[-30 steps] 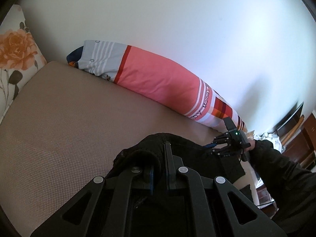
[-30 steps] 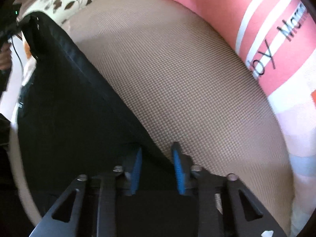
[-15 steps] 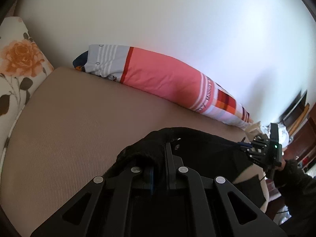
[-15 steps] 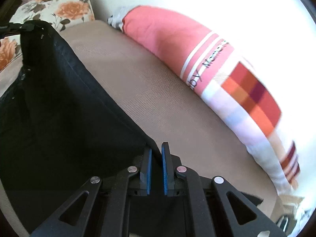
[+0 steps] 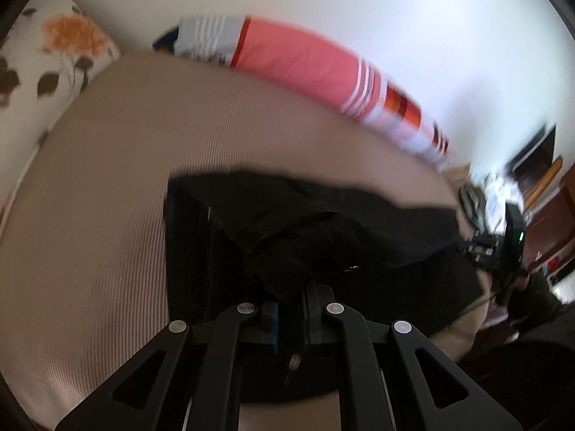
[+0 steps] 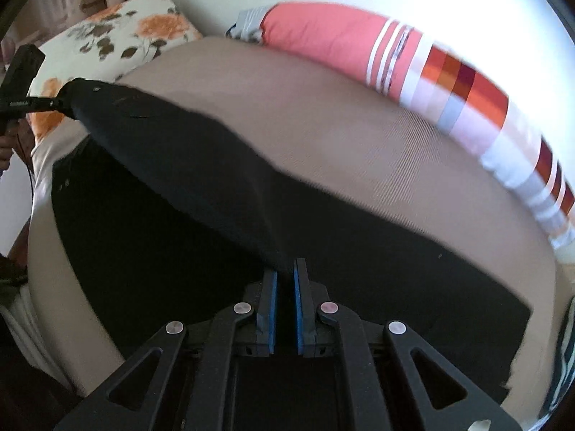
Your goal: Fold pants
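Black pants (image 5: pixel 323 237) lie across a tan mattress (image 5: pixel 107 179), with one edge lifted and stretched between both grippers. My left gripper (image 5: pixel 291 287) is shut on a bunched corner of the pants. My right gripper (image 6: pixel 285 276) is shut on the other end of the lifted edge, with the black cloth (image 6: pixel 179 165) running taut from it to the left gripper (image 6: pixel 54 102) at the far left. The right gripper also shows in the left wrist view (image 5: pixel 485 248) at the right. The view is blurred.
A long pink striped bolster (image 6: pixel 359 39) lies along the white wall at the back. A floral pillow (image 6: pixel 118 32) sits at the mattress's left end. Dark wooden furniture (image 5: pixel 546 194) stands beyond the right end of the bed.
Both grippers have risen and pulled apart, lifting the pants' edge off the mattress and stretching it. The right gripper closed on the cloth a second ago and stays shut.
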`<state>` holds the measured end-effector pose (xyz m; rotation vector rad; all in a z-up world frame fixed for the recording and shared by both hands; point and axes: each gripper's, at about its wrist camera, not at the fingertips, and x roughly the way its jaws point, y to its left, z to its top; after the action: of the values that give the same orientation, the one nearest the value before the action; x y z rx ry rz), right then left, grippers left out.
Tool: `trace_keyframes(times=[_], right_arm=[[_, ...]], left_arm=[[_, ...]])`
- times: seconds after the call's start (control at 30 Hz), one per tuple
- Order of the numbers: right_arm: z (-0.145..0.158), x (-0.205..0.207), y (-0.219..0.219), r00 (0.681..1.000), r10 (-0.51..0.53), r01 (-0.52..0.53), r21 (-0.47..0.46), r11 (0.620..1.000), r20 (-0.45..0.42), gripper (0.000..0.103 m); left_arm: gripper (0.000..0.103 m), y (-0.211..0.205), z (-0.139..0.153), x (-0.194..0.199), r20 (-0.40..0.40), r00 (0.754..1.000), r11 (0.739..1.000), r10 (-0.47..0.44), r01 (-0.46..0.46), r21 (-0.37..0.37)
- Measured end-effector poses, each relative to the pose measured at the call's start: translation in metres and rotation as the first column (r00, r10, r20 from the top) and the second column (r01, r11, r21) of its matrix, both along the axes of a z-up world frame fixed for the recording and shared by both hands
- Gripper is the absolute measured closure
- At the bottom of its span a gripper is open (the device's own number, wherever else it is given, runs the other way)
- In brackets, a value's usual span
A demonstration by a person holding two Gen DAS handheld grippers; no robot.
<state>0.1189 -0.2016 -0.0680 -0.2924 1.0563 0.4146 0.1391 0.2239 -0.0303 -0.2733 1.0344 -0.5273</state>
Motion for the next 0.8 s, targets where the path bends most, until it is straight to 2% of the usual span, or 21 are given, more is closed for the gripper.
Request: trace_keyframes(times=[0.2,0.3,0.37,0.43,0.47,0.53,0.63,0.73,0.8], right_arm=[[-0.036,-0.003,0.004,0.998,0.006,-0.008,-0.044,0.999,-0.059,0.097],[-0.044,-0.002,0.009,0.998,0.012,-0.016,-0.073,0.997,-0.062,0.097],[-0.043,-0.002,0.009,0.998,0.012,-0.017,-0.076,0.997,-0.059,0.097],[-0.042,-0.002,0.009,0.998,0.005,-0.009,-0.075,0.997,-0.058,0.097],[-0.042,-0.002,0.010,0.998,0.003,-0.007,-0.075,0.997,-0.056,0.097],[-0.042,-0.002,0.011,0.999,0.003,-0.006,-0.075,0.997,-0.050,0.096],[-0.043,-0.002,0.011,0.999,0.002,-0.005,-0.076,0.997,-0.045,0.096],[-0.043,-0.004,0.011,0.999,-0.006,0.004,-0.063,0.998,-0.039,0.096],[-0.043,-0.005,0.011,0.999,-0.009,0.006,-0.059,0.998,-0.035,0.096]], left_arm=[[0.091,-0.009,-0.030,-0.019,-0.082,0.996,0.996,-0.043,0.049,0.078],[0.087,-0.015,-0.040,-0.024,-0.119,0.991,0.986,-0.067,0.084,0.142],[0.084,-0.016,-0.038,-0.026,-0.118,0.991,0.985,-0.064,0.082,0.154],[0.060,-0.016,-0.036,-0.028,-0.139,0.989,0.978,-0.041,0.068,0.198],[0.041,-0.014,-0.036,-0.030,-0.156,0.987,0.972,-0.026,0.061,0.226],[0.038,-0.007,-0.031,-0.036,-0.156,0.988,0.968,-0.006,0.045,0.247],[0.038,0.009,-0.018,-0.048,-0.170,0.984,0.979,0.056,-0.021,0.204],[0.038,0.023,-0.004,-0.058,-0.203,0.966,0.987,0.159,-0.147,0.071],[0.038,0.024,-0.002,-0.061,-0.258,0.944,0.977,0.208,-0.214,0.005]])
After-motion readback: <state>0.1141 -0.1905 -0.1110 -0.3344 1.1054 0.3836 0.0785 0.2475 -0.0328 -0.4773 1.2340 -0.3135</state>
